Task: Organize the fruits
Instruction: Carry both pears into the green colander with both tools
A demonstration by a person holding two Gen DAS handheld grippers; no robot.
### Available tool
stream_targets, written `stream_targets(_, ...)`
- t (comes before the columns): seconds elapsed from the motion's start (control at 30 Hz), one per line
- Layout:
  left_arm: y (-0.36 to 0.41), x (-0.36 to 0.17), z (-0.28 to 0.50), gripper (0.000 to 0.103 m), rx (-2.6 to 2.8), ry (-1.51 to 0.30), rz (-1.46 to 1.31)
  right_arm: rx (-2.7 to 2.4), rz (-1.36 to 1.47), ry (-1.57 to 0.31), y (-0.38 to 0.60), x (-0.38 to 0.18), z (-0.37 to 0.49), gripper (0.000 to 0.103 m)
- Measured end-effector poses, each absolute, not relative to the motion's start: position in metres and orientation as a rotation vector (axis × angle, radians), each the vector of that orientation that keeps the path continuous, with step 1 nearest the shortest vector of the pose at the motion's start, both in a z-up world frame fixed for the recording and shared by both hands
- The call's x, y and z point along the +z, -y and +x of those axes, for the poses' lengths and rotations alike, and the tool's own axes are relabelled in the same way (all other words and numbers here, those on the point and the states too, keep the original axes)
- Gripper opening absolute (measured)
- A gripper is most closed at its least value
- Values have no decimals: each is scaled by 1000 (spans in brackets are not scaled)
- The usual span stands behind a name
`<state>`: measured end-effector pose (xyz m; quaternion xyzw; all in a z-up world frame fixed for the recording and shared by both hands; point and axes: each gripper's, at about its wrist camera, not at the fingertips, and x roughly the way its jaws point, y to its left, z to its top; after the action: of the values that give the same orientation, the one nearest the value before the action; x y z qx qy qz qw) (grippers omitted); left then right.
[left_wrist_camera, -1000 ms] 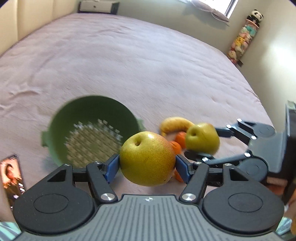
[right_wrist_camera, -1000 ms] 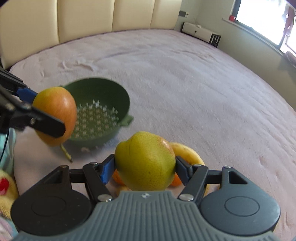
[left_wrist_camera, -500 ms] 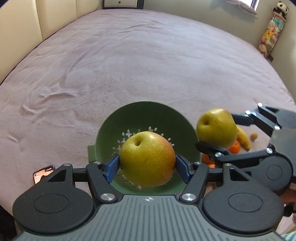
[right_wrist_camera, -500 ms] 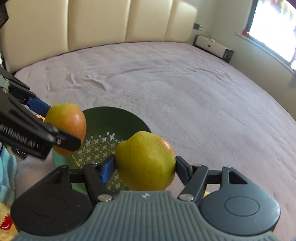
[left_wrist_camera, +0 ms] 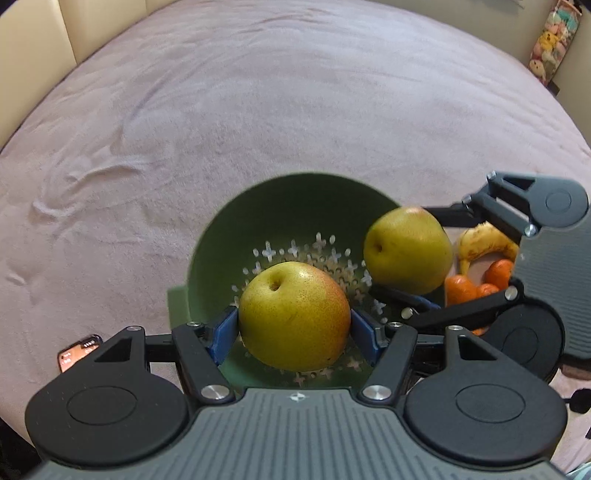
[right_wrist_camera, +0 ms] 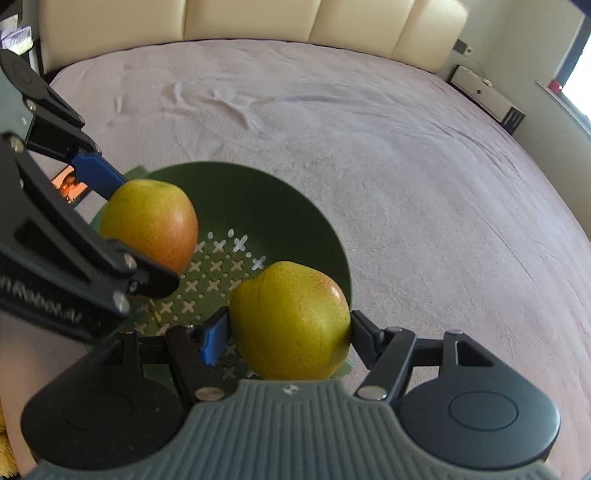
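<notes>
My left gripper [left_wrist_camera: 294, 328] is shut on a yellow-green pear with a red blush [left_wrist_camera: 295, 314] and holds it above the near part of the green colander [left_wrist_camera: 295, 199]. My right gripper [right_wrist_camera: 284, 332] is shut on a second yellow-green pear [right_wrist_camera: 291, 321] and holds it over the colander's right rim [right_wrist_camera: 332, 236]. In the left wrist view the right gripper's pear [left_wrist_camera: 406, 251] hangs over the colander's right side. In the right wrist view the left gripper's pear [right_wrist_camera: 151, 225] hangs over its left side. The colander's perforated floor [right_wrist_camera: 218, 273] holds no fruit.
A banana [left_wrist_camera: 480, 243] and several oranges [left_wrist_camera: 461, 291] lie on the pink bedspread [left_wrist_camera: 258, 110] right of the colander. A phone [left_wrist_camera: 77, 356] lies left of it. A cream headboard [right_wrist_camera: 295, 18] stands behind, and a soft toy stack [left_wrist_camera: 550, 48] in the corner.
Both grippers moved closer over the colander with their pears still held. The colander now sits nearer and more centred under both pears.
</notes>
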<state>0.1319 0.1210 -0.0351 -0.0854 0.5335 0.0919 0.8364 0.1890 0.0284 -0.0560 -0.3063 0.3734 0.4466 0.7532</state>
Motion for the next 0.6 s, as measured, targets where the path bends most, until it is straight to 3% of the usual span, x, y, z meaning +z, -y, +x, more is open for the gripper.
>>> stream_targets(0.6,-131,-72,151,75,220,-1232,-234,1059,-809,-782,-45,-90,187,66)
